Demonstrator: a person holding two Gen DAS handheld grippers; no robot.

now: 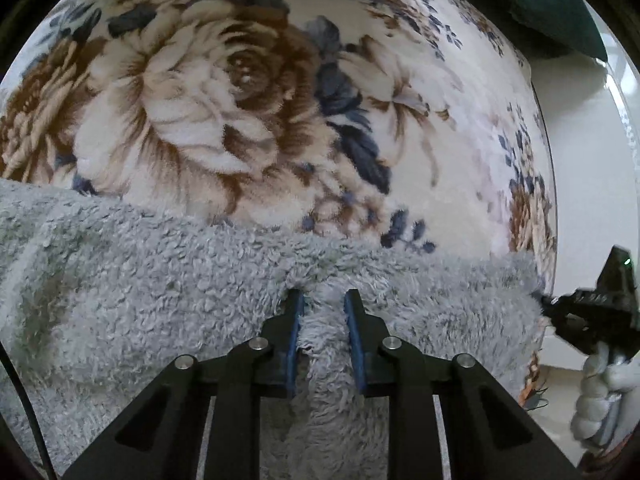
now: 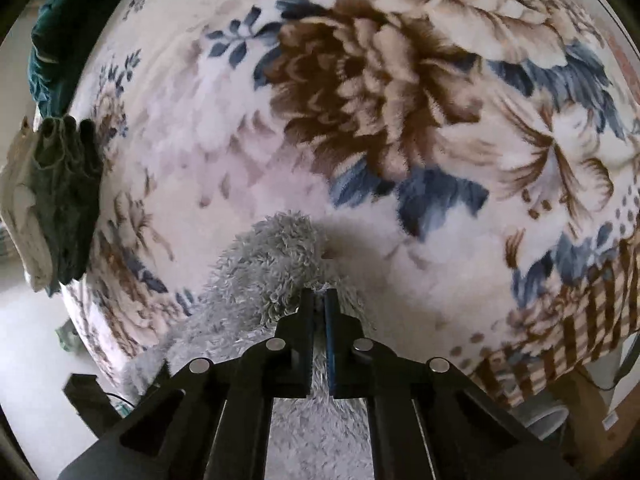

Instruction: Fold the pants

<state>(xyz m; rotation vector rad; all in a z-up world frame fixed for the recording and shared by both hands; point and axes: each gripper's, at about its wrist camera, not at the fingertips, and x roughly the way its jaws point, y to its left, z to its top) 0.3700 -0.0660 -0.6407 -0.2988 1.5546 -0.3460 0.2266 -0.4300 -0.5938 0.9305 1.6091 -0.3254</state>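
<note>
Grey fluffy pants (image 1: 160, 300) lie across the near part of a floral blanket (image 1: 200, 100). My left gripper (image 1: 323, 300) points down at them, its blue pads (image 1: 352, 320) pinching a raised ridge of the fleece. My right gripper (image 2: 319, 300) has its jaws almost together, clamped on the edge of a bunched end of the pants (image 2: 276, 252). In the left wrist view a gloved hand (image 1: 600, 392) holds a black tool at the right end of the pants.
The blanket (image 2: 400, 80) covers a bed, and white floor (image 1: 592, 160) lies past its edge. A dark green cloth (image 1: 560, 8) lies at the far corner. A stack of folded clothes (image 2: 52, 192) sits at the bed's left edge.
</note>
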